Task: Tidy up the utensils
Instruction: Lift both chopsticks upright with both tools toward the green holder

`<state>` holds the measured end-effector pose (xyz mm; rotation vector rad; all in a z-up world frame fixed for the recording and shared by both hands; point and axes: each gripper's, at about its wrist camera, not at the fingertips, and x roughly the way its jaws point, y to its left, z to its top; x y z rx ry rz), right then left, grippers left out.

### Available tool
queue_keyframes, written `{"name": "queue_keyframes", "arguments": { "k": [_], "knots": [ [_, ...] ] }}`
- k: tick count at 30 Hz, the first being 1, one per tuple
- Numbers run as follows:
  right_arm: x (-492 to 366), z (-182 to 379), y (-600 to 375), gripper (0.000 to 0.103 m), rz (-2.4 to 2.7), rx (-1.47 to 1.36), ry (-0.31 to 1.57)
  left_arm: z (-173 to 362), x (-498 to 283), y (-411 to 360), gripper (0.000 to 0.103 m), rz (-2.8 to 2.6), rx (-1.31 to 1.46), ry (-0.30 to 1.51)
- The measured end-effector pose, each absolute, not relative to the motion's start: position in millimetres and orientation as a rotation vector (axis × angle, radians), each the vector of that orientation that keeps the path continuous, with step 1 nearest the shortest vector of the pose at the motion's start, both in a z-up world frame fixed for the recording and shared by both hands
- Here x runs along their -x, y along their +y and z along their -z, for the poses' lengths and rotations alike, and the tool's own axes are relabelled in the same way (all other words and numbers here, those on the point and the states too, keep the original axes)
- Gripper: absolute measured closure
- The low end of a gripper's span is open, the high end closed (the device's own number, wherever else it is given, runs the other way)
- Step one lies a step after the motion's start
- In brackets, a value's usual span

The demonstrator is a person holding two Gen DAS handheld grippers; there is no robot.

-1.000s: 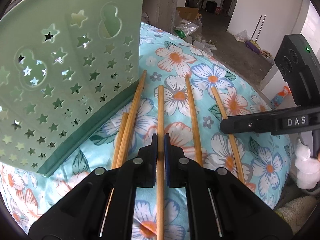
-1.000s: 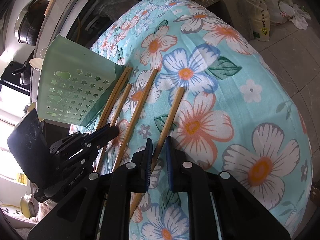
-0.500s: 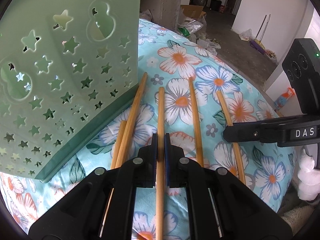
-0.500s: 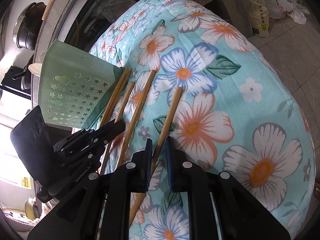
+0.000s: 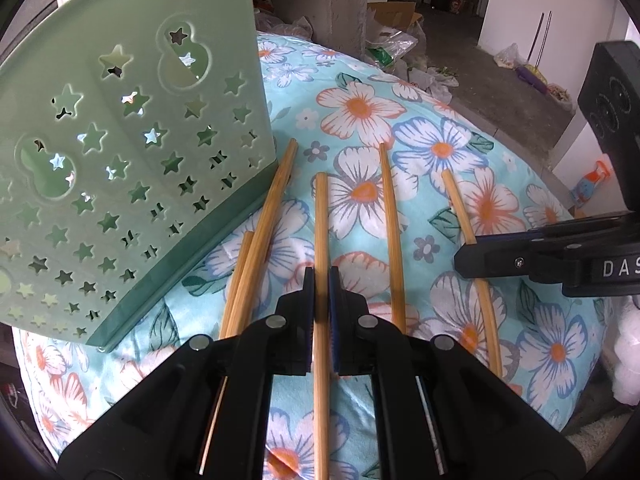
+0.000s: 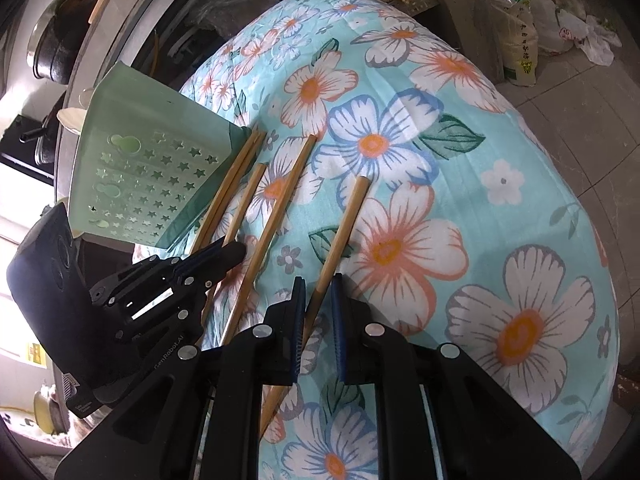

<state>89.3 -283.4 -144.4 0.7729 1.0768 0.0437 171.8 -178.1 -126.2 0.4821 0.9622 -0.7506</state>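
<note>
Two black grippers sit low over a table with a flowery blue cloth [image 5: 440,148]. Closest in the left wrist view, the left gripper [image 5: 321,280] has its two fingers pulled in narrow around one wooden chopstick [image 5: 321,240]. The stick runs straight up between the blue pads, and the pads look like they are pressing its sides. In the right wrist view, the right gripper [image 6: 318,288] has its fingers a bit wider, with another chopstick [image 6: 340,232] lying slanted between them. That stick touches the left pad, but there is a gap at the right pad, so I cannot tell if it is truly pinched.

Five chopsticks lie on the cloth, side by side, all pointing away. Next to the left gripper's stick is a lone chopstick [image 5: 390,232], between the two held ones. On the other side lie a pair of chopsticks [image 5: 260,240], close together.

A little farther on stands a green holder [image 5: 120,160] with star holes, upright on the cloth. The pair of sticks lies right along its bottom edge.

Far behind the table there is a grey floor with plastic bags [image 6: 560,28] and a cardboard box [image 5: 392,12].
</note>
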Motion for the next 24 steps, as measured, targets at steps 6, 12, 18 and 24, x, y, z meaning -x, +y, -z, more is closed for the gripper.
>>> {"name": "queue_keyframes", "arguments": {
  "k": [6, 12, 18, 24],
  "knots": [
    [-89.8, 145.9, -285.5, 0.090, -0.048, -0.792, 1.078, 126.0, -167.5, -180.9, 0.097, 0.733, -0.495, 0.962],
    [-92.7, 147.1, -288.3, 0.090, -0.044, -0.808, 1.083, 126.1, -170.2, -180.7, 0.097, 0.734, -0.493, 0.962],
    [-93.6, 147.3, -288.6, 0.091, -0.031, -0.815, 1.080, 127.1, -170.7, -180.5, 0.097, 0.734, -0.493, 0.961],
    [-93.6, 146.0, -287.8, 0.090, -0.031, -0.813, 1.077, 126.9, -170.6, -179.2, 0.097, 0.734, -0.494, 0.961]
  ]
}}
